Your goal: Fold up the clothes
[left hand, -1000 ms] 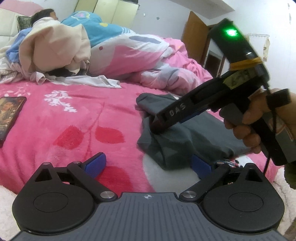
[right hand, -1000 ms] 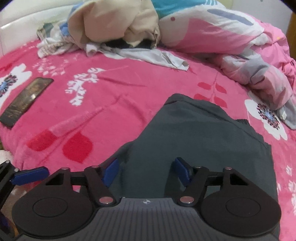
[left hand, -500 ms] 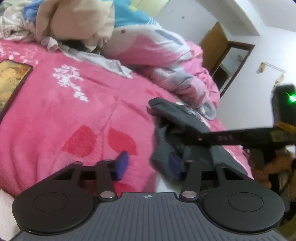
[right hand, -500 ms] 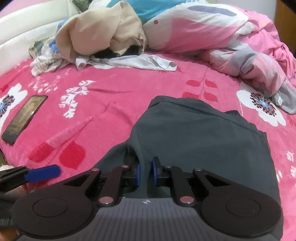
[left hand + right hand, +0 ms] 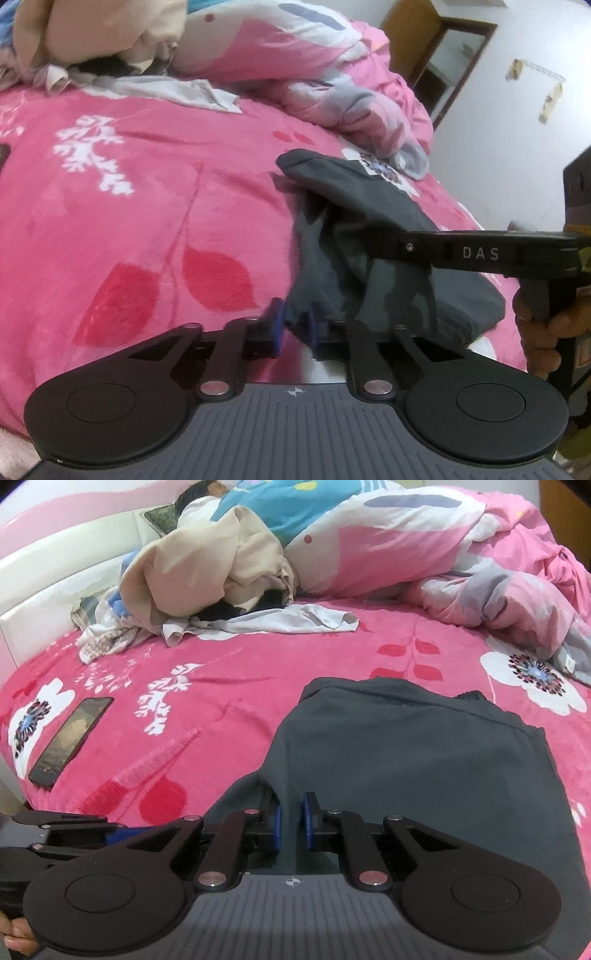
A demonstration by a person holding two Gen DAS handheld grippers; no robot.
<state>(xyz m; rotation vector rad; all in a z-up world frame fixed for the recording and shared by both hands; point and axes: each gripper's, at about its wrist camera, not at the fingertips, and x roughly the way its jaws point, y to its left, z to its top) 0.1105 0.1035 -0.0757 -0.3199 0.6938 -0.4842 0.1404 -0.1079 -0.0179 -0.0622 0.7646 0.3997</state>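
A dark grey garment lies folded on the pink floral bedspread near the bed's front edge. My right gripper is shut on a fold of its near edge, the cloth pinched between the blue pads. In the left wrist view the same grey garment is lifted at its near side. My left gripper is shut on its near left corner. The right gripper's black body, marked DAS, reaches in from the right, held by a hand.
A phone lies on the bedspread at the left. A heap of beige, white and checked clothes sits at the back beside a person lying under a pink and blue quilt. A doorway stands beyond the bed.
Both grippers have gone from open to shut on the grey garment's near edge, the right one first. The near side of the garment has risen off the bedspread.
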